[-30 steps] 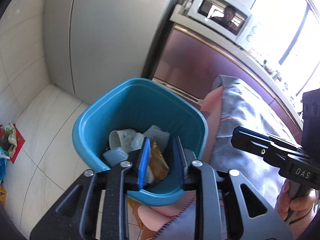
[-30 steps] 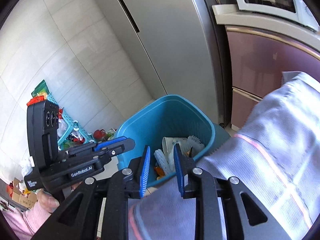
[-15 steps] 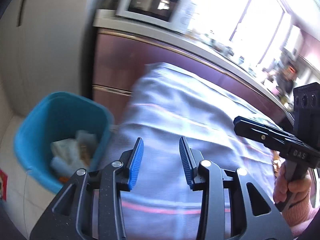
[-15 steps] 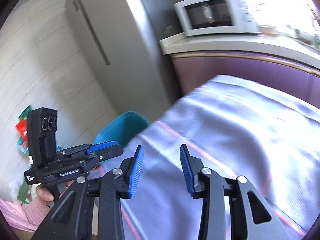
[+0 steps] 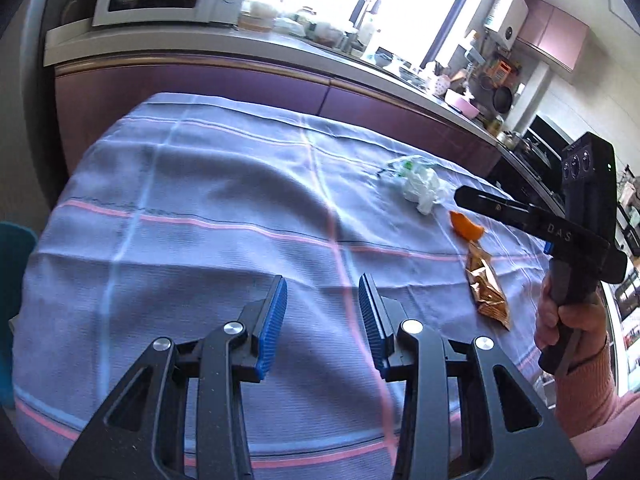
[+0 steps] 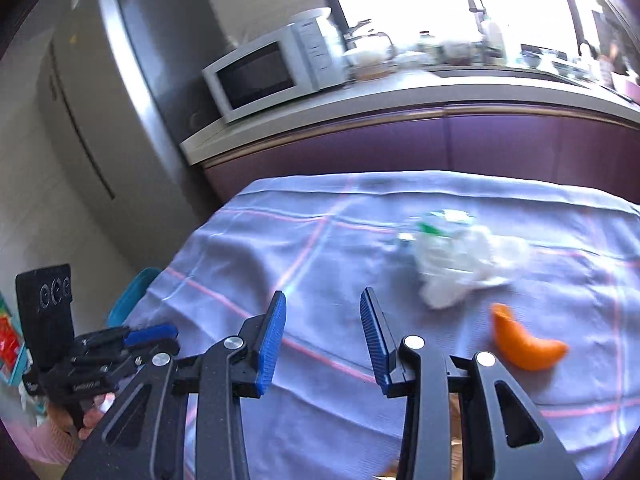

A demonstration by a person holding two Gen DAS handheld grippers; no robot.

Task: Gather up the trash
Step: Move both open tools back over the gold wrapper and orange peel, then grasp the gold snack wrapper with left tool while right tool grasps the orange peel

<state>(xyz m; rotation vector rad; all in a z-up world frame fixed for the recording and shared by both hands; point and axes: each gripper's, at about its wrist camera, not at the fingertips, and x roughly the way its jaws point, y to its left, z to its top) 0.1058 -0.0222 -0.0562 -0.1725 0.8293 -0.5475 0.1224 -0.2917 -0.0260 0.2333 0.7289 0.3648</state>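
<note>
Lilac cloth with pink and pale blue lines covers the table (image 5: 192, 240) and fills most of both views. Behind it, across the upper half of each frame, runs a purple-fronted kitchen counter (image 6: 480, 140) crowded with small items that are too blurred to name. A grey fridge (image 6: 120, 100) stands at the upper left of the right wrist view, with a white microwave (image 6: 264, 76) on the counter just beside it; the same microwave sits in the upper left of the left wrist view. A teal bin (image 6: 132, 300) shows only as a sliver at the table's left edge, low in the frame.

The left gripper (image 5: 322, 318) fills the bottom centre of its own view, its blue-padded jaws parted over bare cloth with nothing between them. The right gripper (image 6: 322, 326) stands the same way at the bottom of its view, released and empty. Both pairs of jaws have just been opening.

Three pieces of trash lie on the cloth toward the right. A crumpled white wrapper (image 5: 420, 184) with green print lies farthest back. A gold foil packet (image 5: 486, 292) lies nearer the front edge. Between them is an orange peel (image 6: 524, 344), near the wrapper and apart from it.
</note>
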